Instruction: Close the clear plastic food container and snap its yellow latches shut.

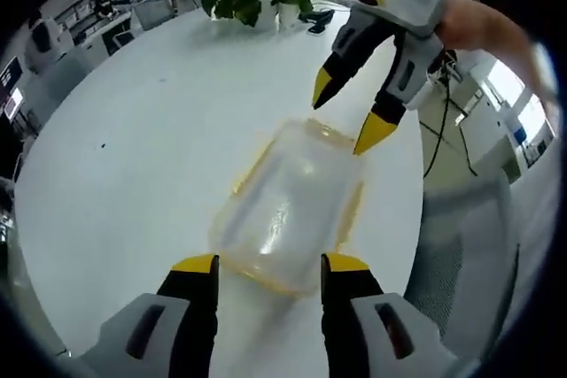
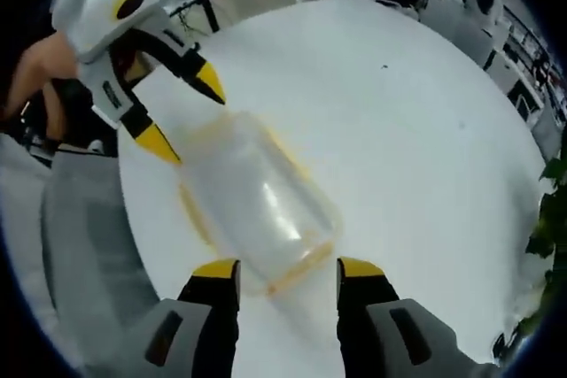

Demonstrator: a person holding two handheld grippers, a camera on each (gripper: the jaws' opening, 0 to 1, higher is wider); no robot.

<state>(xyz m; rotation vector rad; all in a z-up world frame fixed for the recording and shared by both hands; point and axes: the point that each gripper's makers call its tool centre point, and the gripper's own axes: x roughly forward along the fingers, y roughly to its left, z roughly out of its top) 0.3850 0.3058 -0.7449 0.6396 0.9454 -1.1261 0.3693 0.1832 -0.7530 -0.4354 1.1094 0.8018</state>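
Left gripper view: yellow-tipped left gripper [image 1: 268, 265] stands open, its jaws at the near end of the clear rectangular plastic food container with yellow latches [image 1: 288, 205], gripping nothing. That container lies lid-down on the round white table [image 1: 133, 157]. Beyond it the right gripper [image 1: 348, 111] hangs open over the far end.

Right gripper view: right gripper [image 2: 286, 270] open at the container's [image 2: 257, 201] near end; left gripper [image 2: 184, 115] open opposite. Judgement: brace one end while pressing each latch squarely until it seats.
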